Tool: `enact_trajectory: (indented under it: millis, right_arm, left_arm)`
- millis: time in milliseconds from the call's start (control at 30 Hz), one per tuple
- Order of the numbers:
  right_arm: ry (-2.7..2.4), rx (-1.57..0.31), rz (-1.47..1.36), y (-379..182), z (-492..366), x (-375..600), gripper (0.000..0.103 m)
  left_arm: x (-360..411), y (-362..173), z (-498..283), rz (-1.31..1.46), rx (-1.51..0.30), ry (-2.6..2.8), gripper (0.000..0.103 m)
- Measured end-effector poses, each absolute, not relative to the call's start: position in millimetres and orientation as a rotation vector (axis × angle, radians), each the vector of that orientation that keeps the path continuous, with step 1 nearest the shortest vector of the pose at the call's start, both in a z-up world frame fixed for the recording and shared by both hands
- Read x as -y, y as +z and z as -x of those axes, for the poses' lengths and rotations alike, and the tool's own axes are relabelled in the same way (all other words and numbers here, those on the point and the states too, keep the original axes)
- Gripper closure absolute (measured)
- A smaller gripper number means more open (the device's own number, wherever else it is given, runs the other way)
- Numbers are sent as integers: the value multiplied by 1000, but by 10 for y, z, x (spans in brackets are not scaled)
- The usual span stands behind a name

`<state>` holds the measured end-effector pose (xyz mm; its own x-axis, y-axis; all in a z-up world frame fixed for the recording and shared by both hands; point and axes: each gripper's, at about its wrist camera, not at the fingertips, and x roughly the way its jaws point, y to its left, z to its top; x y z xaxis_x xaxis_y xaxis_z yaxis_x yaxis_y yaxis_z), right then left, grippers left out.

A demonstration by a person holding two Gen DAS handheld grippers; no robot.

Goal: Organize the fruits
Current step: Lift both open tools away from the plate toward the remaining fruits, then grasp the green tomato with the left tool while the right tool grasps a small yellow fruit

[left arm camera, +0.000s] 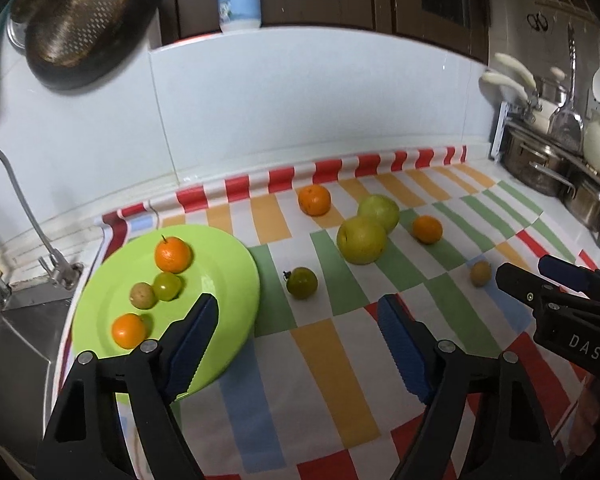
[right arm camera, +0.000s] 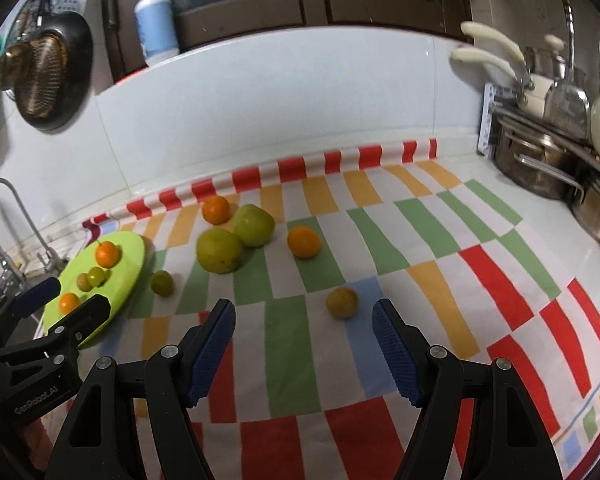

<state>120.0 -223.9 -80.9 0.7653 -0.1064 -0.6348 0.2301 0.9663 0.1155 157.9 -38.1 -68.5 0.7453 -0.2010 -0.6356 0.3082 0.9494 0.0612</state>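
Lime-green plate (left arm camera: 220,248) sits at the left end of the striped cloth (left arm camera: 328,360), beside the sink. On it: two oranges, a small green fruit and a brownish one touching it.

Left gripper (left arm camera: 298,316): jaws spread, nothing between the pads. Its left finger overlaps the plate's near edge in the left wrist view. The dark green tomato (left arm camera: 301,282) lies on the cloth just off the plate's right rim, ahead of the gap between the fingers and apart from both.

Right gripper (right arm camera: 304,318): jaws spread, empty. The small yellow-brown fruit (right arm camera: 342,302) rests on the cloth just ahead of the fingertips, nearer the right finger, not touched.

Farther back, toward the wall: two large green apples (left arm camera: 362,240) touching each other, one orange (left arm camera: 314,199) behind them, another orange (left arm camera: 427,229) to their right. All well clear of both grippers.
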Motion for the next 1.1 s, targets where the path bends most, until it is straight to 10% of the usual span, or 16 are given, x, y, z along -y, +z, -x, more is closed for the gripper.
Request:
enact_trajectory:
  millis: [1100]
  right_arm:
    - [-253, -827, -268, -1370, -1801, 2550, 74]
  left_arm:
    - [661, -1277, -2427, -162, -849, -286, 68]
